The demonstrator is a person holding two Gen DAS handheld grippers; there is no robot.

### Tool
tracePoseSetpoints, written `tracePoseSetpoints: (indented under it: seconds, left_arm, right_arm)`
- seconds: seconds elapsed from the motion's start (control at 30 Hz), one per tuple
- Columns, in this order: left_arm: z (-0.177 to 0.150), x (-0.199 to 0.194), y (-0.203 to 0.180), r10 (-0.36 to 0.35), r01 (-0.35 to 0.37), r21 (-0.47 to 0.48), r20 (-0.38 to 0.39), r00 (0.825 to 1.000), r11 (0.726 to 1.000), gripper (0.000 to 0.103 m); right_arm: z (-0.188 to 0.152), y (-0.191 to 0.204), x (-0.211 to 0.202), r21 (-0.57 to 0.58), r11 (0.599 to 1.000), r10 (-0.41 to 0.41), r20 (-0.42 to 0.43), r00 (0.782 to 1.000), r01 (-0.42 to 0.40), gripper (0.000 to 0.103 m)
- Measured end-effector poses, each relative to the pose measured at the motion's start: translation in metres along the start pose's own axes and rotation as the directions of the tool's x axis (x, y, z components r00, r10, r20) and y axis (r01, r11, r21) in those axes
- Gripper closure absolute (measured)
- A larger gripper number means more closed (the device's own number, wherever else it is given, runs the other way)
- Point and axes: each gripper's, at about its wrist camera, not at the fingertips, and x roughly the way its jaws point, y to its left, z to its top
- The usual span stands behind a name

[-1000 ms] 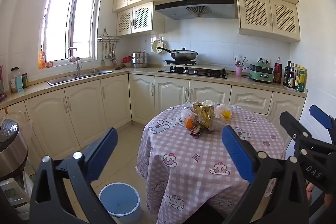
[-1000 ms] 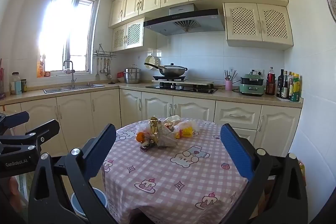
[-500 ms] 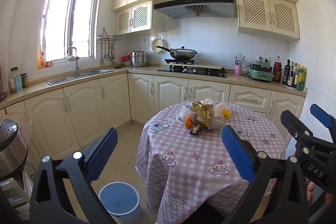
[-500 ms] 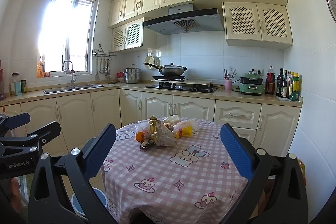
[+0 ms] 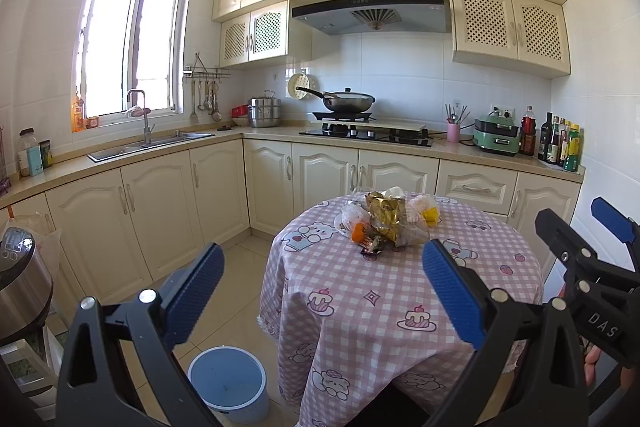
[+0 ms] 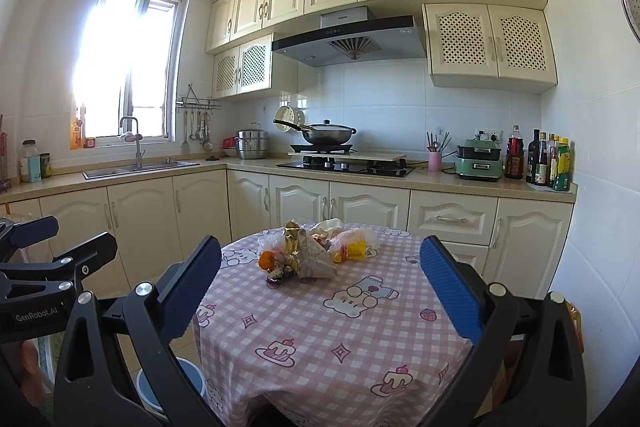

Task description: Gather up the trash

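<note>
Blue bin point(image 5: 228, 383) whole only in left view, both hand-held grippers point(image 5: 320, 291) point(image 6: 320, 291) agape, empty

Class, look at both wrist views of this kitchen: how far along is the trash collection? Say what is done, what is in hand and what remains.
Done: nothing visible yet; the blue bin on the floor beside the table looks empty. In hand: nothing; the left gripper and right gripper are both open, short of the trash pile. Left: the whole pile of wrappers and bags on the checked tablecloth has to go into the bin.
</note>
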Motion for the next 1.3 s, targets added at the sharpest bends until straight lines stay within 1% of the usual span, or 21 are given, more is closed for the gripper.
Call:
tracePoseSetpoints:
  seconds: [0.87,1.3]
  left_arm:
    - [-0.0008,0.0009,-0.0023,0.004,-0.004,0.001,-0.003,1.000,1.000,0.006]
    - [0.0034,0.0008,0.0037,0.003,-0.003,-0.003,-0.008,1.000,1.000,0.006]
  right_arm:
    - [-0.0009,0.0006,0.0016,0.002,1.000,0.014,-0.007,1.000,-0.014,0.007]
    - [-0.0015,0.0032,0.0037,-0.005,1.000,0.017,-0.010,1.000,-0.017,0.007]
